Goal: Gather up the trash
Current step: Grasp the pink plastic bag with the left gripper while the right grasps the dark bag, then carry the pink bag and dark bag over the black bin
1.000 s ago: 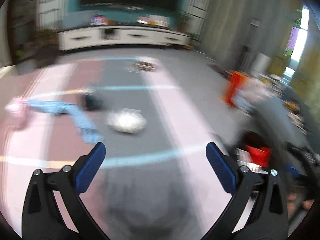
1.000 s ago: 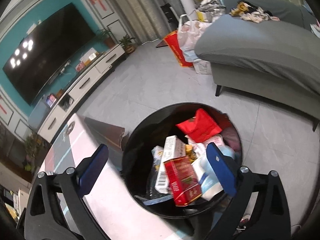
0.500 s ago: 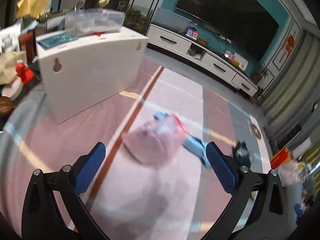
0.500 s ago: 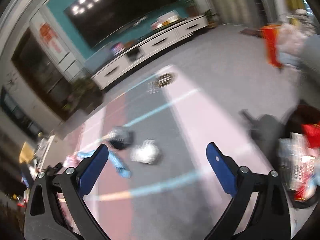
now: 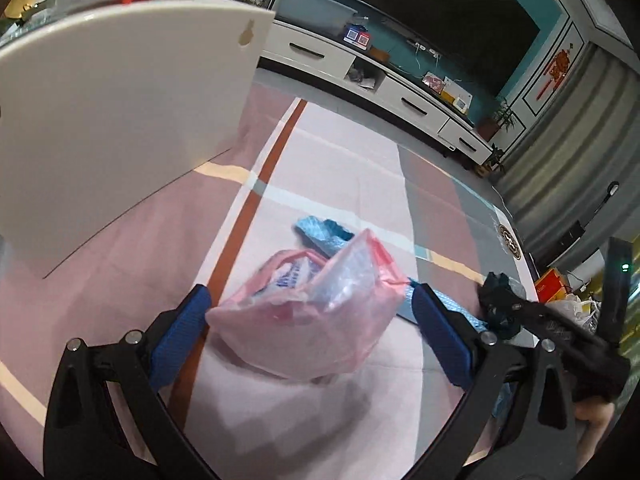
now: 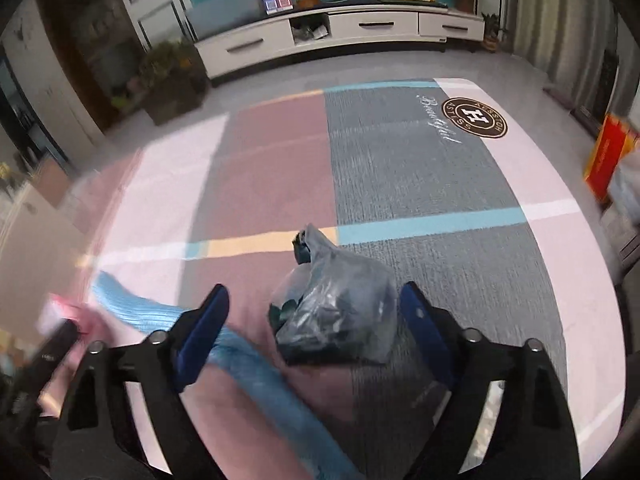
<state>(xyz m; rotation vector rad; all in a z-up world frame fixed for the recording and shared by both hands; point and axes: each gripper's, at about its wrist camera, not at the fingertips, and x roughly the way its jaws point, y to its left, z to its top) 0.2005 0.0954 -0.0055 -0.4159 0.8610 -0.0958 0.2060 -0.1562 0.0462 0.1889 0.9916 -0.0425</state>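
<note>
Now your left gripper [image 5: 310, 308] gapes around the pink bag [image 5: 316, 320] – seemingly untouched – while your right gripper [image 6: 314, 306], jaws just narrowing, straddles the dark bag [image 6: 334, 312] unpinched.

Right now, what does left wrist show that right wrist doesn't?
Left wrist only: the white panel standing on the rug, and the left gripper open around the pink bag.

Right wrist only: the round logo on the rug, and the right gripper, its jaws just closing, around the dark bag, pads not pressing.

Both: the blue cloth, the TV cabinet, and the striped rug.
</note>
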